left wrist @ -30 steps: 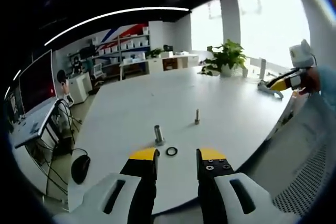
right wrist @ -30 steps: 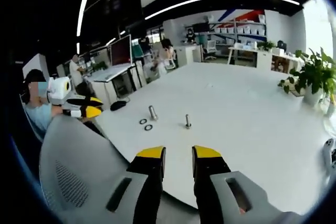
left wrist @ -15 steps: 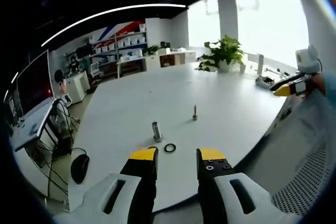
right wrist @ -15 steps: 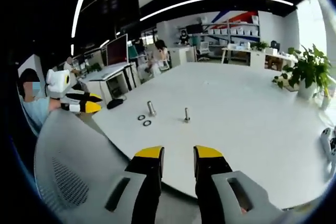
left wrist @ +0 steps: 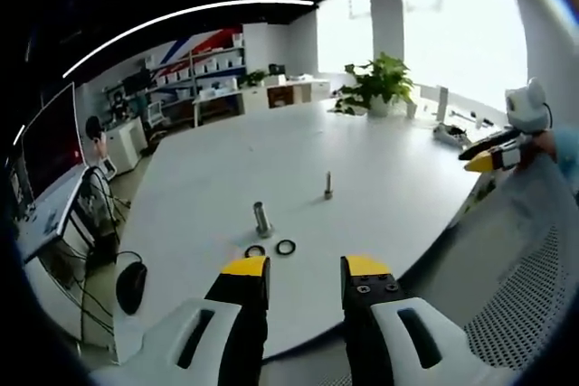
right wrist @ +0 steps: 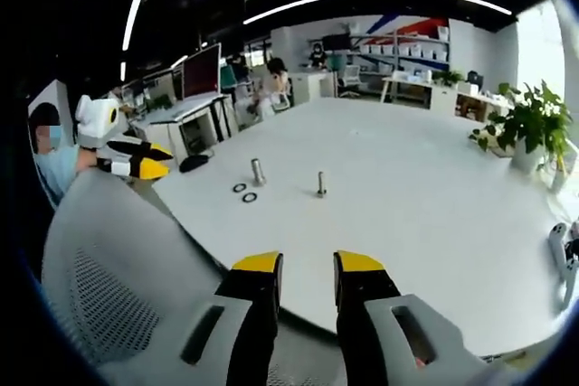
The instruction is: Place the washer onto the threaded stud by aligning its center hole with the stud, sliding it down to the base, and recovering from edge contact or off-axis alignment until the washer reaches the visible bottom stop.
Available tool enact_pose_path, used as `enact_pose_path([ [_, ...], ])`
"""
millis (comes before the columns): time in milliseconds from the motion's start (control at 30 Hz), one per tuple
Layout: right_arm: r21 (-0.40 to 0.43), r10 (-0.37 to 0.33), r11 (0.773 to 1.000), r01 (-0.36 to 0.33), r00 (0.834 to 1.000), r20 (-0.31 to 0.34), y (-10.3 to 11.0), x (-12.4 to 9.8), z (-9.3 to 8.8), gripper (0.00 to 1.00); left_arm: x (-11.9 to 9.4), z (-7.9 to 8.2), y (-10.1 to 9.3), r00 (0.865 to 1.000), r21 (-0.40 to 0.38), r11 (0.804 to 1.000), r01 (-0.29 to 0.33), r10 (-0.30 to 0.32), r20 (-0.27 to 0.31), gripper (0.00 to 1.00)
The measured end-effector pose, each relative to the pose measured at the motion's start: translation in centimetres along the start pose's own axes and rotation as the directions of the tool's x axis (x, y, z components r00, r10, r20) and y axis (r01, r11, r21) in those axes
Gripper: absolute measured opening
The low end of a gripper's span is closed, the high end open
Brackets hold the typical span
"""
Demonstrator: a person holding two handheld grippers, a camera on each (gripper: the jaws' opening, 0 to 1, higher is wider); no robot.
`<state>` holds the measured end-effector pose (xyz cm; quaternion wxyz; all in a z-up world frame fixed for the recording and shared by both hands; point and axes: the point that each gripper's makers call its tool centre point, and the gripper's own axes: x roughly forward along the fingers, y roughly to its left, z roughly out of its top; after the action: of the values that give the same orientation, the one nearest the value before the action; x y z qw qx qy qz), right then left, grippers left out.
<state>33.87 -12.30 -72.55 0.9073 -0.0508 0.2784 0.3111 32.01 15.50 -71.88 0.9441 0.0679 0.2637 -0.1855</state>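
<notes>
Left gripper [left wrist: 303, 277] and right gripper [right wrist: 305, 273] both empty, jaws parted narrowly, held off the white table [left wrist: 398, 169]. Two washers [left wrist: 286, 247] lie flat at the thick stud's [left wrist: 262, 219] 6 o'clock; thin threaded stud [left wrist: 327, 184] upright at 2 o'clock

Washers beside the thick stud
Two washers [left wrist: 286, 247] lie just beside the thick stud [left wrist: 262, 219]; left gripper [left wrist: 303, 268] hovers near, jaws parted.

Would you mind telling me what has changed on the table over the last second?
Nothing was gripped or released; only the cameras shifted with the hands. Both washers, the thicker stud and the thin stud kept their places; left gripper and right gripper stayed open, off the table.
</notes>
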Motion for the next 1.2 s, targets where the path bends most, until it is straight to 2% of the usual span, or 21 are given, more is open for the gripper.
enact_pose_path([
  [233,0.029,-0.013,0.999,0.013,1.0,0.002,-0.4,0.0,-0.1,0.24,0.4,-0.4,0.2,0.999,-0.022,0.999,0.037,-0.037,-0.031,0.28],
  [333,0.038,-0.021,0.999,0.021,1.0,0.005,-0.6,0.0,0.0,0.24,0.7,-0.5,0.7,0.997,-0.077,0.995,0.064,-0.067,-0.043,0.28],
  [433,0.044,-0.023,0.999,0.023,1.0,0.007,-0.8,0.0,0.1,0.24,1.2,-0.6,1.4,0.995,-0.092,0.993,0.073,-0.079,-0.061,0.28],
  [533,0.056,-0.029,0.998,0.028,1.0,0.012,-1.3,0.1,0.3,0.24,1.7,-0.6,1.8,0.991,-0.065,0.994,0.092,-0.098,-0.09,0.28],
  [767,0.086,-0.045,0.995,0.042,0.998,0.039,-2.4,0.2,1.0,0.24,2.9,0.2,3.0,0.989,0.032,0.994,0.105,-0.101,-0.108,0.26],
  [933,0.099,-0.041,0.994,0.037,0.998,0.044,-2.3,0.3,1.1,0.23,4.0,-0.4,4.2,0.983,0.07,0.991,0.115,-0.104,-0.151,0.25],
  [1200,0.111,-0.038,0.993,0.032,0.998,0.045,-2.3,0.5,1.2,0.23,6.2,-0.6,6.1,0.977,0.106,0.986,0.125,-0.104,-0.187,0.23],
])
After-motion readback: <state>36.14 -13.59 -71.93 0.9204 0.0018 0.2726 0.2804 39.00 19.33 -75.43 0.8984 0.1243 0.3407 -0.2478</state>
